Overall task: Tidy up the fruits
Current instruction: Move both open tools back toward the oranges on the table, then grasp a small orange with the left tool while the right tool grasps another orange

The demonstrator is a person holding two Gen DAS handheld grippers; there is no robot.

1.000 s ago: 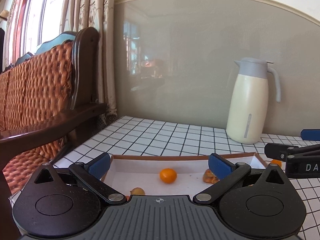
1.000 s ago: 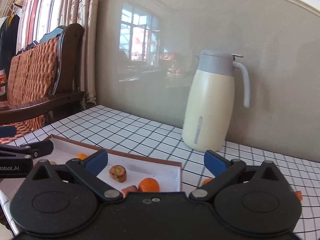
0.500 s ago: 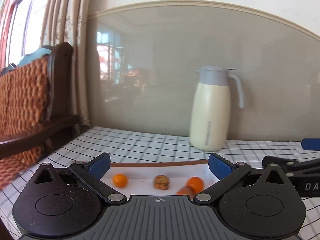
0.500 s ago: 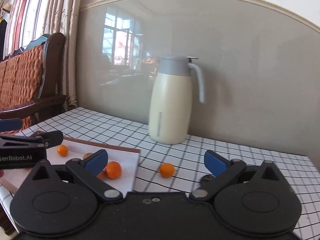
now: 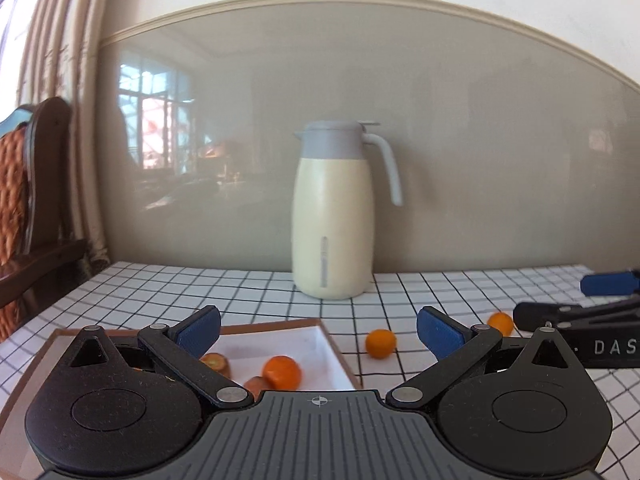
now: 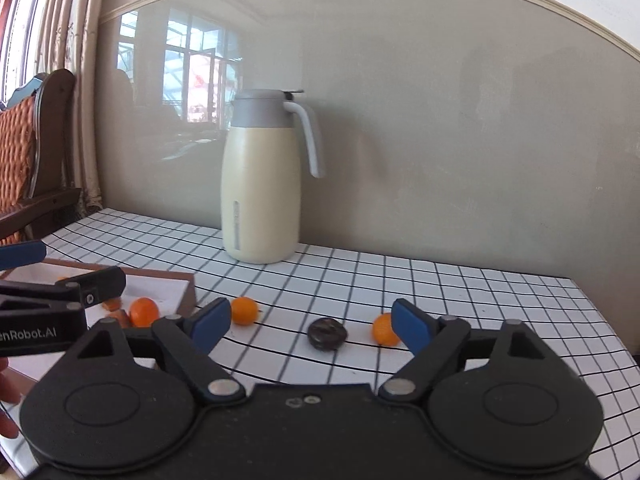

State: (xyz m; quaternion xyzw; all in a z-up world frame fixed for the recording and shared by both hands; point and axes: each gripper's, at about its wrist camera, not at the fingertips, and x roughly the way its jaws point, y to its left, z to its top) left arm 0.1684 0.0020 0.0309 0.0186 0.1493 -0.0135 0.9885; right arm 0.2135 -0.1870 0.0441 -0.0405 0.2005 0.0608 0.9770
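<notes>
A white tray with a brown rim [image 5: 320,334] [image 6: 176,289] lies at the table's left. It holds an orange fruit [image 5: 281,372] [image 6: 144,312] and brownish pieces [image 5: 216,362]. On the checked cloth lie a small orange [image 5: 381,343] [image 6: 244,310], a second orange [image 5: 500,322] [image 6: 383,329] and a dark round fruit [image 6: 327,333]. My left gripper [image 5: 318,334] is open and empty over the tray's right edge. My right gripper [image 6: 311,322] is open and empty, with the dark fruit between and beyond its fingertips.
A cream thermos jug with a grey lid [image 5: 334,212] [image 6: 262,178] stands at the back by the wall. A wooden chair with an orange cushion [image 5: 24,200] is at the left. The table's right edge [image 6: 600,312] is near.
Both grippers have swung to the right, away from the tray's middle toward the loose fruit on the cloth. Both stay open and empty.
</notes>
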